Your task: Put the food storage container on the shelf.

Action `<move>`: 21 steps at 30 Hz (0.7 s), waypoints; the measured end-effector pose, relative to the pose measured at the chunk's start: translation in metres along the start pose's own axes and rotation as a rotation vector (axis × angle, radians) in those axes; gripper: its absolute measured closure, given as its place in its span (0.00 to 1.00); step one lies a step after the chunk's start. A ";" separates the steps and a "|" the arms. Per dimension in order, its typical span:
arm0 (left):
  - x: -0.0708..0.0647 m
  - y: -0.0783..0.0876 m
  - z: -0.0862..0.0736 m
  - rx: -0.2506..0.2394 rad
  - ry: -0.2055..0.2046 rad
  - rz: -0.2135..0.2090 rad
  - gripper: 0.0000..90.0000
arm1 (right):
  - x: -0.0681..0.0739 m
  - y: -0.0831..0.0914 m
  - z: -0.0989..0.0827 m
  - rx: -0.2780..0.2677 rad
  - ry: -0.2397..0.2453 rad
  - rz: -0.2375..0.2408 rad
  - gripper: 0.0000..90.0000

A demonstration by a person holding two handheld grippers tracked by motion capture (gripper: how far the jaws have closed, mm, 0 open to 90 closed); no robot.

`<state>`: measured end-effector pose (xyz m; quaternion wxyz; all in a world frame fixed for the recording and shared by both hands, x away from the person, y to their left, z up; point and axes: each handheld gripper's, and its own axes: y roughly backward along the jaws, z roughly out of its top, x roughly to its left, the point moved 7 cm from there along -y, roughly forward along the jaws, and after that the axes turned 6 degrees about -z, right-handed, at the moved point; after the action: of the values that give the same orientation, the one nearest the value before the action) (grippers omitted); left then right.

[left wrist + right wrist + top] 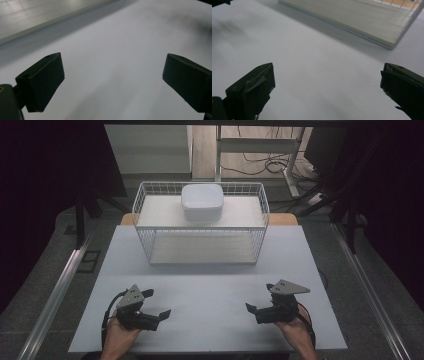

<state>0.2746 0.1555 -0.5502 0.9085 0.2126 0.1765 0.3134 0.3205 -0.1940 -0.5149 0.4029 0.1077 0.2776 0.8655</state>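
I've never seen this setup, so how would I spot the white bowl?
Look to the far end of the table, where a white wire rack stands. The bowl sits on its top shelf, the one rounded, solid thing among thin wires.

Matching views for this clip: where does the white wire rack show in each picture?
High view: the white wire rack stands at upper centre, at the table's far end, with a white bowl on its top shelf.
Left gripper view: not in it.
Right gripper view: its bottom shelf runs across the top.
Shared landmark: the white tabletop.
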 end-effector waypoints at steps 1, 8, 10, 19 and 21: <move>0.000 0.000 -0.002 0.010 0.001 -0.001 0.04 | -0.001 0.000 -0.003 0.004 -0.002 -0.004 0.00; -0.004 0.001 -0.018 0.068 0.002 0.005 0.03 | -0.004 0.002 -0.021 0.044 -0.015 -0.019 0.00; -0.005 0.001 -0.023 0.079 0.014 0.006 0.03 | -0.005 0.002 -0.027 0.059 -0.022 -0.022 0.00; -0.003 -0.001 -0.035 0.128 0.061 -0.005 0.02 | -0.003 -0.003 -0.050 0.163 -0.010 -0.028 0.00; -0.002 -0.002 -0.036 0.144 0.061 -0.001 0.02 | -0.004 -0.005 -0.054 0.182 0.004 -0.037 0.00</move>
<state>0.2577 0.1623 -0.5818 0.8853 0.2677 0.2261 0.3057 0.3041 -0.2154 -0.5615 0.4067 0.1370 0.3579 0.8293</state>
